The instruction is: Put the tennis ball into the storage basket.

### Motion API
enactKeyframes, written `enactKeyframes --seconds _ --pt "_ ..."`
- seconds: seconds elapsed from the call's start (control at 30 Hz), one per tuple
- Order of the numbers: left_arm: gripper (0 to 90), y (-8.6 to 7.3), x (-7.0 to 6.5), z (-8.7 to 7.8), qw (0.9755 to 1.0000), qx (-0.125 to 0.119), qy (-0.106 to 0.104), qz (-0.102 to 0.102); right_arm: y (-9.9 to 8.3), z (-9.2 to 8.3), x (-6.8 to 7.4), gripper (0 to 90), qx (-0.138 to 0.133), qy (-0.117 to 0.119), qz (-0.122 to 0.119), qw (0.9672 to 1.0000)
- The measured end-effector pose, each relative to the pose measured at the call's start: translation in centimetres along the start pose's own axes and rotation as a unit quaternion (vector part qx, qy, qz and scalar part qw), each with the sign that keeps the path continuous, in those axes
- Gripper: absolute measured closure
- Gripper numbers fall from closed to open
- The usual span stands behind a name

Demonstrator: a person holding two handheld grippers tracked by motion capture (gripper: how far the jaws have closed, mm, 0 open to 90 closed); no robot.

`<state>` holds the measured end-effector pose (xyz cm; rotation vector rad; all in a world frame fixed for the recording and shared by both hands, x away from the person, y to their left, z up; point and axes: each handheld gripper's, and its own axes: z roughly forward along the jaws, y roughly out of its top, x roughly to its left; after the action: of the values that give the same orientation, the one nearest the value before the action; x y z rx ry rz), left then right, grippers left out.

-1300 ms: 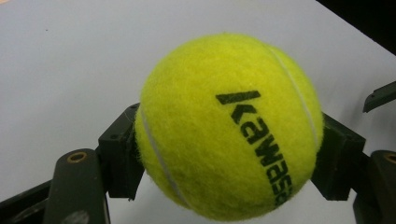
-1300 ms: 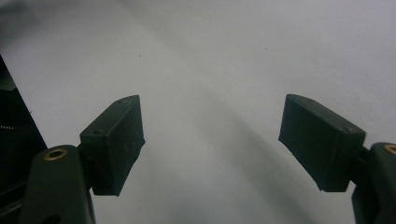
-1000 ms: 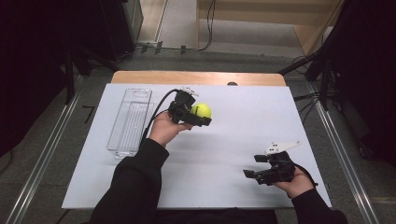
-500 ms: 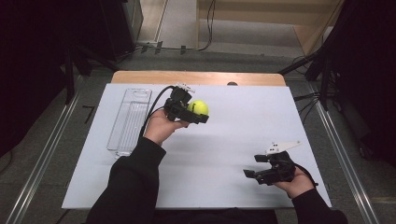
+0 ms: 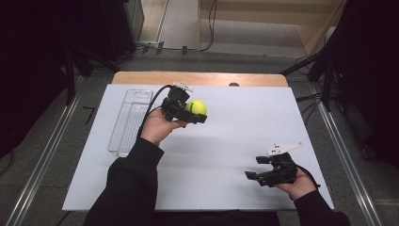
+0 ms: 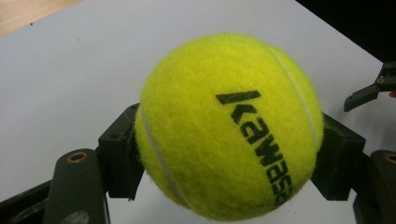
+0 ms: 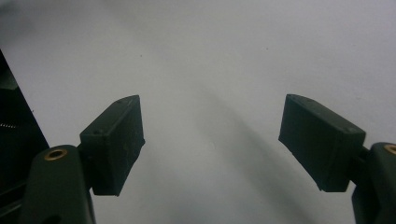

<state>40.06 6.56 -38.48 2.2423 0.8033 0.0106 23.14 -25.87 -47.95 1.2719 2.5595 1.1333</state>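
Left gripper holds a tennis ball above the far-left part of the white table; the right gripper rests empty, jaws wide.

High view: the ball sits clamped between the left jaws, lifted off the surface just right of the clear tray, probably so it can be carried there; the forearm reaches far and left, palm under the gripper body, jaws pointing right. The right hand lies near the near-right edge, its gripper aimed left, seemingly parked out of the way. Left gripper view: both pads press the ball at its widest girth, a centred grip that should keep it from rolling out. Right gripper view: the right gripper has its jaws spread apart over bare table, nothing between them.
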Motion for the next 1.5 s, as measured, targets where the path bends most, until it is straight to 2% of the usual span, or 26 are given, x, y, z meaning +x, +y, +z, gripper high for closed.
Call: enactKeyframes --seconds 0.33,0.47,0.73,1.5 --pt "26.6 -0.2 0.8 -0.8 0.9999 -0.003 0.006 -0.011 0.0 0.0 0.0 19.9 0.0 0.0 0.0 1.0" --pt "26.6 -0.2 1.1 -1.2 0.9998 -0.007 -0.003 -0.017 0.0 0.0 0.0 19.9 0.0 0.0 0.001 1.0" --pt "26.6 -0.3 1.6 -1.8 0.9998 0.0 0.01 -0.016 0.0 0.0 0.0 19.9 0.0 -0.001 0.001 1.0" --pt "26.6 -1.5 3.9 -3.5 0.9981 -0.007 0.043 -0.043 0.1 0.0 0.0 19.9 -0.001 0.002 -0.003 1.0"
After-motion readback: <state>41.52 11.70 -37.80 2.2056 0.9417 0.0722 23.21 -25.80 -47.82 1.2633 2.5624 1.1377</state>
